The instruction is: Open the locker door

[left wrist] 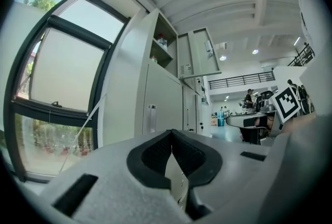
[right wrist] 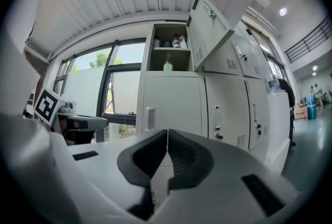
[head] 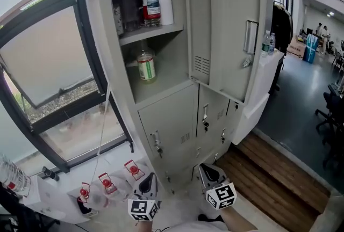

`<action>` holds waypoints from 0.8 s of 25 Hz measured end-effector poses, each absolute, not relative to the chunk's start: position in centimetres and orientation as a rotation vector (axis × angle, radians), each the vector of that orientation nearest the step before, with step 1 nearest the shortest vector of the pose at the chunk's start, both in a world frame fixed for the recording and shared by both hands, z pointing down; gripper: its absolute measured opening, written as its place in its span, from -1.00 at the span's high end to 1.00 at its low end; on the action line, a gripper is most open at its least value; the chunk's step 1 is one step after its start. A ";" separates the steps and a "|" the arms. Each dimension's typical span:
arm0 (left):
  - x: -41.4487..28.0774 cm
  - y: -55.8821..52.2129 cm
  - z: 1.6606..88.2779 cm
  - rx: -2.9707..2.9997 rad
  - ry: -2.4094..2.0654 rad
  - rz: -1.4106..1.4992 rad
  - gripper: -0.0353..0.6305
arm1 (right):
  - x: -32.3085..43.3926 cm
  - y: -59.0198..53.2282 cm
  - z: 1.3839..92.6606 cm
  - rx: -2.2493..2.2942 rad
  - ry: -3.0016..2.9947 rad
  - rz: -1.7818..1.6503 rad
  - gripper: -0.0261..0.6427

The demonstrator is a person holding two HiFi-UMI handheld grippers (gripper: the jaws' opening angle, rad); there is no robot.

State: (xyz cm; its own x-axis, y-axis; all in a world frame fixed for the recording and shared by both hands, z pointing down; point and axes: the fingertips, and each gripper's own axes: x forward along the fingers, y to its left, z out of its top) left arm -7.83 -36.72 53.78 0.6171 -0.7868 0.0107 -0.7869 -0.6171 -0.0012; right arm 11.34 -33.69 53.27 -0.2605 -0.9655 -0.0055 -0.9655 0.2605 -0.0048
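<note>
The grey locker cabinet (head: pixel 177 118) stands ahead of me. Its upper left door (head: pixel 231 32) hangs swung open to the right, handle (head: pixel 250 36) facing out. Inside, bottles (head: pixel 152 5) stand on the top shelf and a jar (head: pixel 145 66) on the shelf below. My left gripper (head: pixel 146 187) and right gripper (head: pixel 210 174) are held low near the cabinet's foot, both shut with nothing between the jaws. The right gripper view looks up at the open door (right wrist: pixel 207 31); the left gripper view shows the locker (left wrist: pixel 161 93) from the side.
A large window (head: pixel 48 64) is at the left, with small red-capped items (head: pixel 107 182) on the sill below. A white counter (head: pixel 269 80) stands right of the cabinet. Wooden floor (head: pixel 269 182) lies at the lower right. People and desks are far off at the right.
</note>
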 end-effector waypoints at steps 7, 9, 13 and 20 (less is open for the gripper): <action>-9.0 -36.8 54.4 2.779 -1.419 0.005 0.87 | 10.6 -34.1 54.1 -1.890 2.498 -0.047 0.88; -9.3 -37.0 54.6 2.766 -1.429 0.001 0.87 | 10.5 -34.3 54.4 -1.894 2.498 -0.052 0.88; -9.6 -37.4 54.8 2.764 -1.437 0.006 0.87 | 10.3 -34.7 54.6 -1.896 2.502 -0.045 0.88; -9.5 -38.0 54.7 2.762 -1.436 0.002 0.87 | 9.9 -35.1 54.7 -1.881 2.508 -0.054 0.88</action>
